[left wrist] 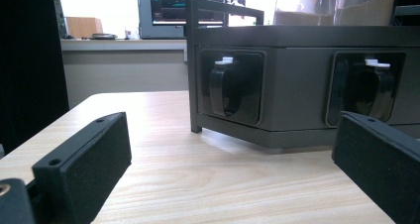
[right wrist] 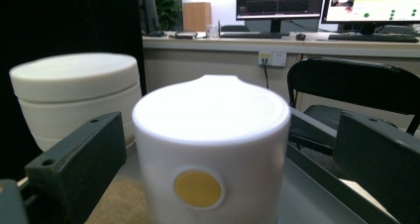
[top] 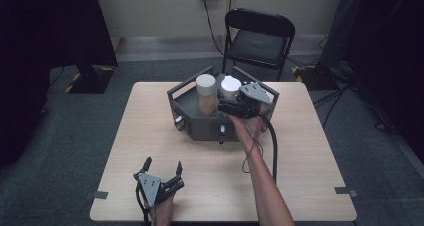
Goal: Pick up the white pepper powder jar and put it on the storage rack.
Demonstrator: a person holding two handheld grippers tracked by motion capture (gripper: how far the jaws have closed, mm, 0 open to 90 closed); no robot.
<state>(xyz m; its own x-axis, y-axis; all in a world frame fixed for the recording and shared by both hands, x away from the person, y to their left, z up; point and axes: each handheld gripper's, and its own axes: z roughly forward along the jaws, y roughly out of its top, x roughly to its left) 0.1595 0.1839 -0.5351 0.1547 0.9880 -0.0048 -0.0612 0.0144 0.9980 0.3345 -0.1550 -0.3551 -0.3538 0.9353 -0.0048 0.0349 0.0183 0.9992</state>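
Jaws of your right gripper point(right wrist: 218, 164) stand wide either side of the white canister point(right wrist: 210, 149) in the dark tray point(top: 192, 120), positioned to grip it, while your left gripper point(top: 162, 172) waits wide and empty on the table point(top: 300, 151).

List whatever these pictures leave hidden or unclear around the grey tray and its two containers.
- White cup: base cut off by the right gripper view's bottom edge; in the high view the right gripper covers part of it.
- Tall jar: top cut off in the left gripper view.
- Grey tray: front knobs too small in the high view.
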